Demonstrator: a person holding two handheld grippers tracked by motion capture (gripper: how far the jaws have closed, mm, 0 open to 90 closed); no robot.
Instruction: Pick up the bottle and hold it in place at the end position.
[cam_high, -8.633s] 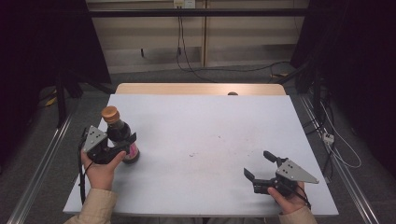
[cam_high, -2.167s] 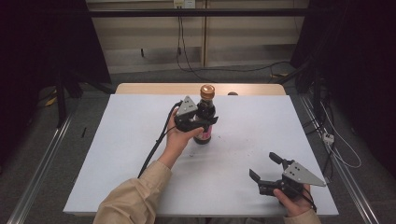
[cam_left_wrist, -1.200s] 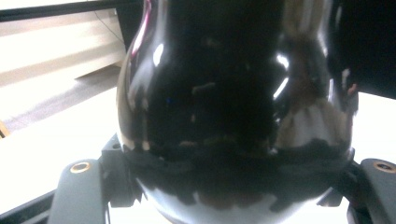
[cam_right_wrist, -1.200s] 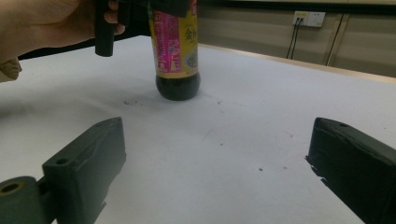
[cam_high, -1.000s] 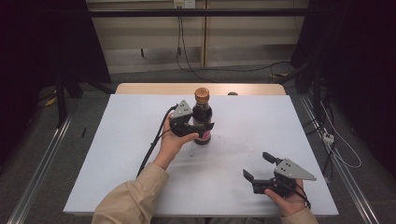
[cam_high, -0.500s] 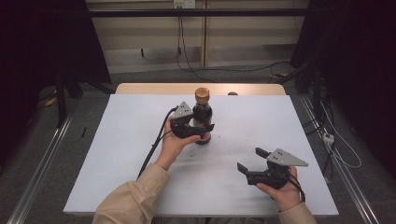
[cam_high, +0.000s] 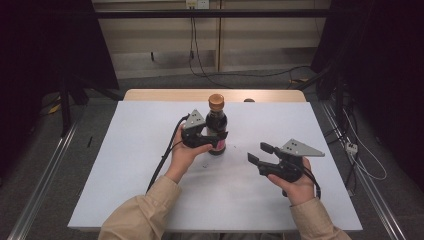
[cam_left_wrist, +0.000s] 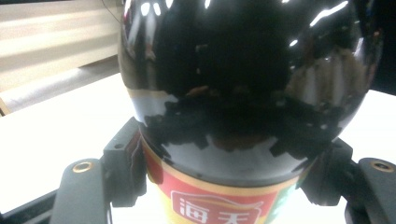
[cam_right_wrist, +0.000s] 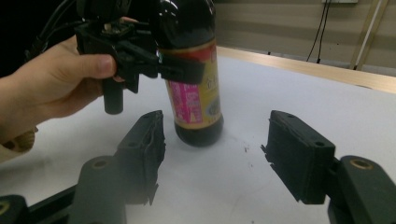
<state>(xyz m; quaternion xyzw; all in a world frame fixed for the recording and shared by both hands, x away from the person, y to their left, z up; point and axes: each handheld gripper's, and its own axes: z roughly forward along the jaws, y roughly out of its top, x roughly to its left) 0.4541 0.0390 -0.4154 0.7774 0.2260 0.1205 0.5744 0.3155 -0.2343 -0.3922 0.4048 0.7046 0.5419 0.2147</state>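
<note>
Your left gripper (cam_high: 216, 138) clamps dark sauce bottle (cam_high: 216, 125) at label band, fingers (cam_left_wrist: 122, 168) shut on both sides of body. Bottle upright, base on desk (cam_high: 125, 150) near centre, toward 12 o'clock of your hands; likely steadied there so other hand can reach it. Your right gripper (cam_high: 260, 152) at bottle's 4 o'clock, near but apart, fingers (cam_right_wrist: 299, 158) spread wide, holding nothing, aimed at bottle's lower body. Orange cap (cam_high: 216, 101) on.
</note>
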